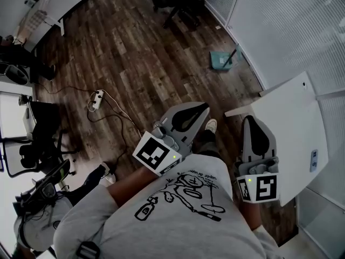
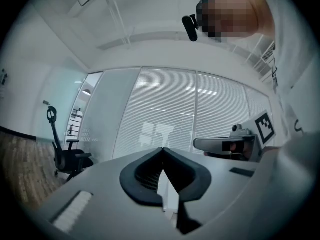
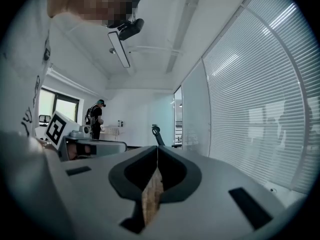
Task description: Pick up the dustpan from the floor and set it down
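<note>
Dustpan (image 1: 221,60) sits on the floor (image 1: 140,53); left claw (image 1: 204,108) and right claw (image 1: 249,119) pressed together, empty.

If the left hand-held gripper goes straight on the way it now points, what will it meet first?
Probably the blind-covered glass wall; nothing shows between it and the left hand-held gripper, though depth is hard to judge.

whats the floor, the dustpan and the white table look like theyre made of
Floor: dark brown planks with visible seams and grain streaks, low sheen; wood or a wood-look laminate, the look leaves that open.
Dustpan: even teal colour and a smooth surface, probably moulded plastic, though it is small in the head view.
White table: flat, plain matte white top with a thin edge, likely laminated board.
</note>
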Demonstrator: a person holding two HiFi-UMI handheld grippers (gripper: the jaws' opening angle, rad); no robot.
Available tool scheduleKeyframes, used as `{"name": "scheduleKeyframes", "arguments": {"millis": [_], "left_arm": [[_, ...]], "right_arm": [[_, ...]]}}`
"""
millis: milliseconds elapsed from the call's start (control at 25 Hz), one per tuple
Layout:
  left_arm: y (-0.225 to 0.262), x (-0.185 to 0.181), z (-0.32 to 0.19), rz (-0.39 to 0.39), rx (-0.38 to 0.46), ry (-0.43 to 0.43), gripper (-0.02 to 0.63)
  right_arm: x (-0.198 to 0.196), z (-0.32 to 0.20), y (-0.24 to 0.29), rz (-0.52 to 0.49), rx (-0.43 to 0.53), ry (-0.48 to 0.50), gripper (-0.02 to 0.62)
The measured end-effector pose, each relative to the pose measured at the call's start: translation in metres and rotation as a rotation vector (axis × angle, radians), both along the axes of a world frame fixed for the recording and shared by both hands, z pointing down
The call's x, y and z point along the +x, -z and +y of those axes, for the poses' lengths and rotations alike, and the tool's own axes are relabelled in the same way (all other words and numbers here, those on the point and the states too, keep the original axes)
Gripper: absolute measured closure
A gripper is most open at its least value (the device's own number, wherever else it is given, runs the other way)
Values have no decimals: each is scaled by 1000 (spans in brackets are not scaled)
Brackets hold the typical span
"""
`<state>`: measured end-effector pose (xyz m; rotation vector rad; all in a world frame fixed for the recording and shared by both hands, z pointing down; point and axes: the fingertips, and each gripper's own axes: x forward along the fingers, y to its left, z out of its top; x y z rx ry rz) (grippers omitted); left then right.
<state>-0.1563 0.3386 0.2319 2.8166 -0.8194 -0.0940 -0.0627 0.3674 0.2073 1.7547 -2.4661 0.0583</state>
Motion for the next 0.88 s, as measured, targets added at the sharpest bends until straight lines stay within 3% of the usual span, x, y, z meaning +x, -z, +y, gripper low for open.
{"name": "scheduleKeyframes", "arguments": {"millis": [320, 880], "left_arm": [[-1, 25, -40, -9, 5, 17, 604], [-6, 110, -90, -40, 9, -2, 604]], "right_arm": [[32, -29, -4, -6, -9, -7, 591], [115, -78, -14, -37, -15, -20, 591]]}}
